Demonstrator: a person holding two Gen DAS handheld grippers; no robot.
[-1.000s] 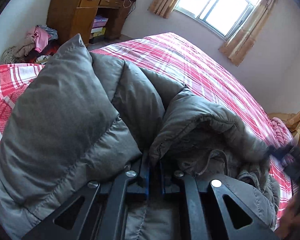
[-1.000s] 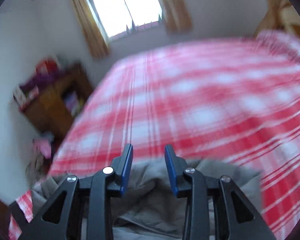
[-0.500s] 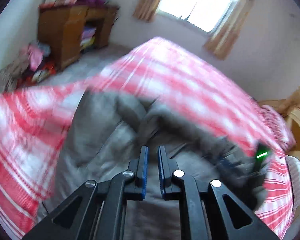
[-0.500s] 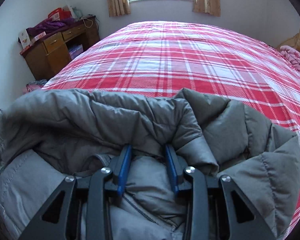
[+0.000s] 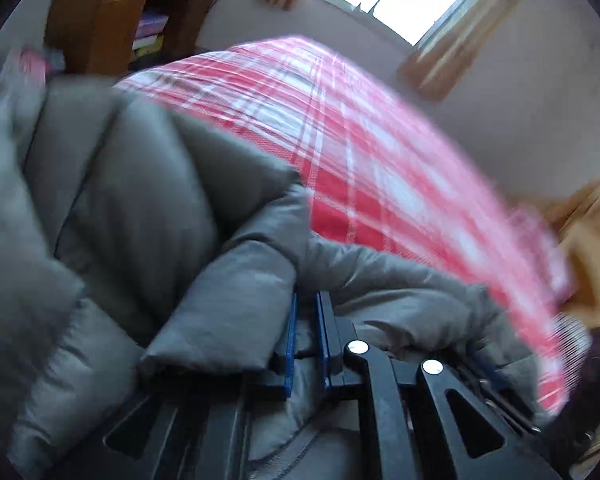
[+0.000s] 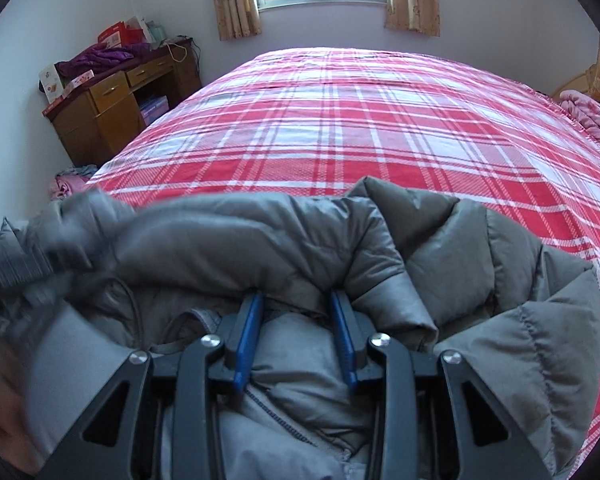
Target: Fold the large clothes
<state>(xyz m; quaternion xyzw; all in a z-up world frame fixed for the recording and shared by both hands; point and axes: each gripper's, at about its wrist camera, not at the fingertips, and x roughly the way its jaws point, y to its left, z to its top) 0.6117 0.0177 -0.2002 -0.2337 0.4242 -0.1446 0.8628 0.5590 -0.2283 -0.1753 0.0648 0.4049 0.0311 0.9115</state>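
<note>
Red plaid bed [image 6: 340, 128] carries grey puffer jacket [image 6: 460, 264], bunched at near edge. My left gripper [image 5: 306, 316] nearly closed, jacket fabric between fingers. My right gripper [image 6: 296, 312] spread wide over jacket lining. Desk [image 6: 112, 108] shelf holds boxes.

No legible text, label, brand, number or sign appears in either view. The boxes [image 6: 56, 80] on the wooden surface [image 6: 112, 92], at about ten o'clock in the right wrist view, carry printed faces, but the print is too small to read. The red packaging [image 6: 118, 34] behind them likewise shows no readable wording. The left wrist view is blurred throughout.
</note>
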